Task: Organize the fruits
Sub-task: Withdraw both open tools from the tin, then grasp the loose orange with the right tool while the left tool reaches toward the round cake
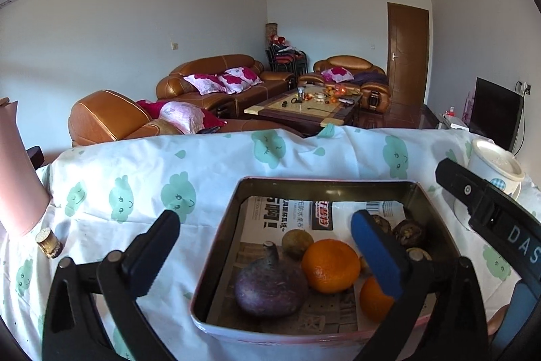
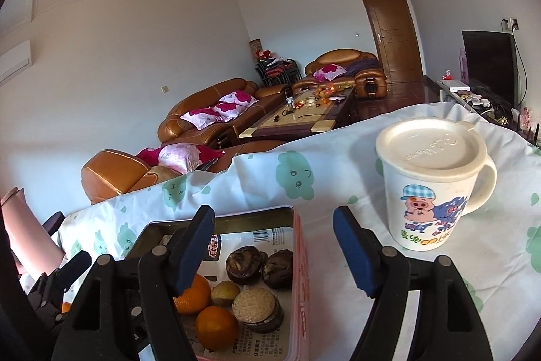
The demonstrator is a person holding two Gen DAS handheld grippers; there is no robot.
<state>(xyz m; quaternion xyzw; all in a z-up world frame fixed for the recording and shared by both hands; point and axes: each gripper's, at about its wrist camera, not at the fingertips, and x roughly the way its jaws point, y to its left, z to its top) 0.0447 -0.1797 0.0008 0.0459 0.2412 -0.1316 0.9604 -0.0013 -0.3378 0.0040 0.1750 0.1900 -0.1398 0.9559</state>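
Fruits (image 1: 329, 266) in tin (image 1: 324, 185); clouded tablecloth (image 1: 203, 158)

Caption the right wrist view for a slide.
Open right gripper over the tin's right wall, oranges inside, lidded mug beside it.

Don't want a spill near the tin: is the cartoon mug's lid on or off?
On. The cream lid sits flat across the rim of the upright mug, covering its mouth. Contents cannot be seen.
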